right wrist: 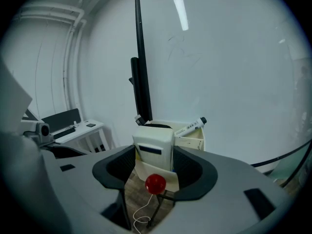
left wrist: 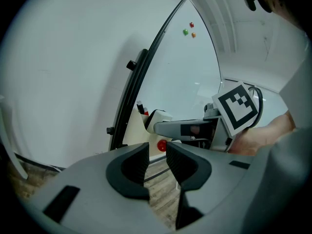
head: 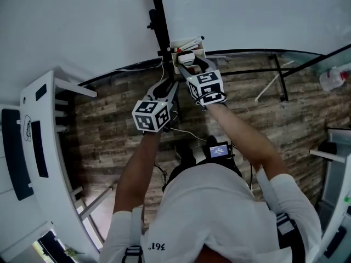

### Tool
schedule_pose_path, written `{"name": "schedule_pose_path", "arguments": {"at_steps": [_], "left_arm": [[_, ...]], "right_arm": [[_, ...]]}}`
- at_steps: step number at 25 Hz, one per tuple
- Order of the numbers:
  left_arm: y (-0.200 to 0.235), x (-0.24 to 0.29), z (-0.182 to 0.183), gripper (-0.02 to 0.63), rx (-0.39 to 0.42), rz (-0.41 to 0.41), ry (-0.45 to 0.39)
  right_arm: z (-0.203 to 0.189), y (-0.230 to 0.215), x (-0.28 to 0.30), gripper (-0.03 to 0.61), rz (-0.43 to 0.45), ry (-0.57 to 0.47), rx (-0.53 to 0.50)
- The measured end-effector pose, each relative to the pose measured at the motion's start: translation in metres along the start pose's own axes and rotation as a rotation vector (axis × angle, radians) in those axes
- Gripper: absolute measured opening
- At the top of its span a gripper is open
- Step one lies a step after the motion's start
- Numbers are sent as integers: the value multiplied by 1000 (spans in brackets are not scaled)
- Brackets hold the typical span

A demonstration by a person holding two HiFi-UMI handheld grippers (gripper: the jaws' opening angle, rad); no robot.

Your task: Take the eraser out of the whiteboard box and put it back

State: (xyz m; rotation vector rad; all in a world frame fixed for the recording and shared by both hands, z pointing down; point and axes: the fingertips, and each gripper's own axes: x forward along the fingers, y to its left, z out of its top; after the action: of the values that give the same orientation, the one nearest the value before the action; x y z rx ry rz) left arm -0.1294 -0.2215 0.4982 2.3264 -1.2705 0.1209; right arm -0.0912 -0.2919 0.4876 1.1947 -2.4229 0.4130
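**The right claw is around the eraser in the box**

The eraser (right wrist: 155, 147) stands up tall in the left part of the whiteboard box (right wrist: 196, 143), and its long side goes up and down. The right claw (right wrist: 155, 156) points straight at it. Its jaws are wide apart, one on each side of the eraser, and they do not seem to squeeze it. The left claw (left wrist: 157, 155) waits lower down and to the left, with its jaws only a little apart and nothing in them, so the right hand is the nearer one. A marker pen (right wrist: 193, 126) lies just to the right of the eraser. The black frame bar (right wrist: 141, 82) is just behind on the left, and the whiteboard (right wrist: 224, 62) is on the far side. I think the free room is up and back toward the person.
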Motion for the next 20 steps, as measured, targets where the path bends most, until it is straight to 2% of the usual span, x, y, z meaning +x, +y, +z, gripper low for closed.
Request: {"name": "schedule_pose_path", "arguments": {"at_steps": [7, 15, 20], "left_arm": [[0, -2, -1, 97, -7, -4, 0], [1, -2, -2, 97, -6, -10, 3], [0, -3, -5, 97, -11, -17, 12]], "right_arm": [[2, 1, 10, 245, -97, -20, -4], [6, 2, 15, 250, -142, -46, 9], [4, 2, 12, 250, -149, -41, 71]]}}
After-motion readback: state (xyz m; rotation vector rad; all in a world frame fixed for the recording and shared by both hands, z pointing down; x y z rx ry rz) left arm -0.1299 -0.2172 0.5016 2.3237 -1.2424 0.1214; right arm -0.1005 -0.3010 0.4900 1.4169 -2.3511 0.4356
